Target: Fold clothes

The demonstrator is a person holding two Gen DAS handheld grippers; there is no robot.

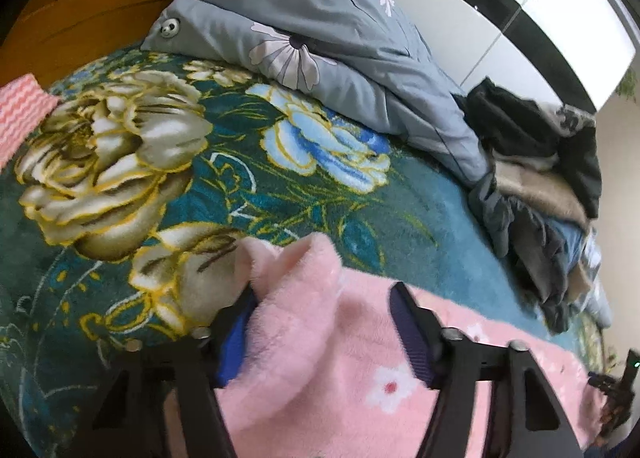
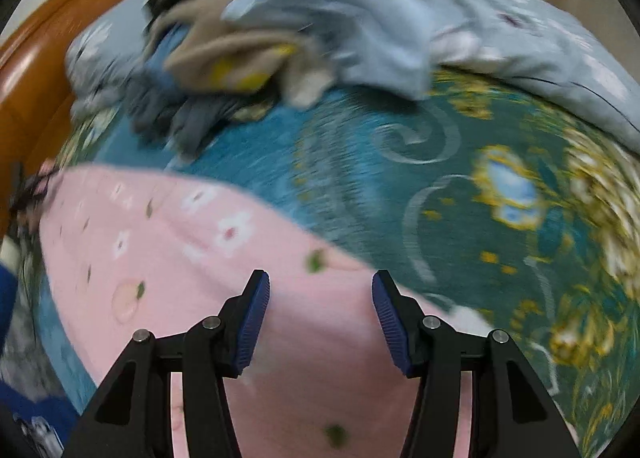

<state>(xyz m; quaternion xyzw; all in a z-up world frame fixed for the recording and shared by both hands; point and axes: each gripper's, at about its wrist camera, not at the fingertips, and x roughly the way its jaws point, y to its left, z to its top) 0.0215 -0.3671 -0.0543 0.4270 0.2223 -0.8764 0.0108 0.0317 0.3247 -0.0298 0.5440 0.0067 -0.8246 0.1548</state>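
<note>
Across the teal floral blanket (image 1: 280, 177) lies the pink fleece garment (image 1: 332, 358), its long axis running sideways along the near edge; the left gripper (image 1: 320, 298) has fleece bunched between spread fingers, grip uncertain; the right gripper (image 2: 320, 298) hovers wide over pink cloth (image 2: 160, 250); open blanket lies ahead, piled clothes (image 1: 536, 193) and a grey quilt (image 1: 340, 37) beyond.

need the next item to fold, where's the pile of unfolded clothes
In the left wrist view the pile of unfolded clothes sits at the right on the teal floral blanket, beside the grey flowered duvet, beyond the pink fleece garment.
</note>
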